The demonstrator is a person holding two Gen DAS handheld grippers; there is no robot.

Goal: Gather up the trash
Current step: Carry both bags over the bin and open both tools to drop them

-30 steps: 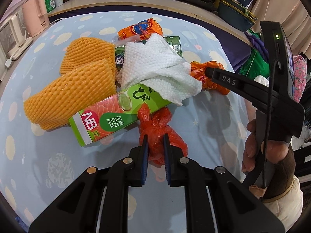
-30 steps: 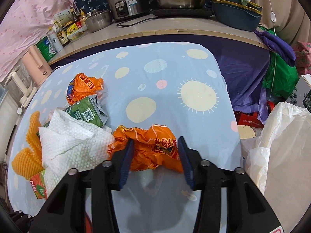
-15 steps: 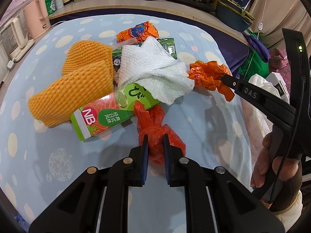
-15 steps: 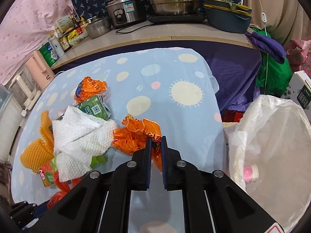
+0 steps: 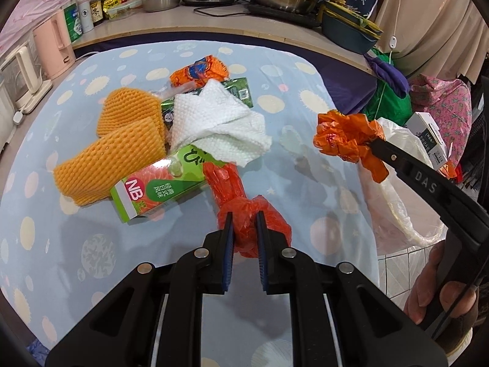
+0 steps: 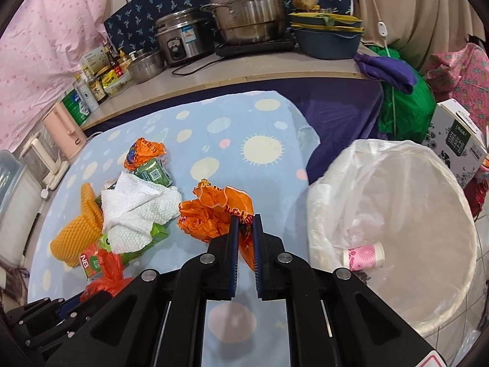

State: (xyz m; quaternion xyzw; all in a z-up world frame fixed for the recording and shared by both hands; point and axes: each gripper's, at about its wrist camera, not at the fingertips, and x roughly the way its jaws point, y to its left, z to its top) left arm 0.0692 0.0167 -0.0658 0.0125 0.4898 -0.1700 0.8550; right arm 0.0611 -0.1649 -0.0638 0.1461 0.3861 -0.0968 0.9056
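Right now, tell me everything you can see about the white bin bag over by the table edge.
The white bin bag is thin, translucent, crinkled plastic lining a round bin, its mouth wide open and folded over the rim. It stands just off the table's right edge, below tabletop height. Inside lies a pink patterned paper cup on its side, with dark crumbs beside it. Neither gripper touches it.

- The surface (image 5: 308, 165) carries a pile at its left: foam nets (image 5: 122, 146), a carton (image 5: 159, 189) leaning on them, a paper towel (image 5: 220, 125) over the carton.
- A knotted bag (image 5: 244, 214) lies just right of the carton, between the left hand-held gripper (image 5: 244, 223) pads.
- A crumpled wrapper (image 6: 217, 214) hangs from the right hand-held gripper (image 6: 244, 226), right of the pile.
- A lined bin (image 6: 397, 214) stands right of the surface, a cup (image 6: 363, 255) inside.
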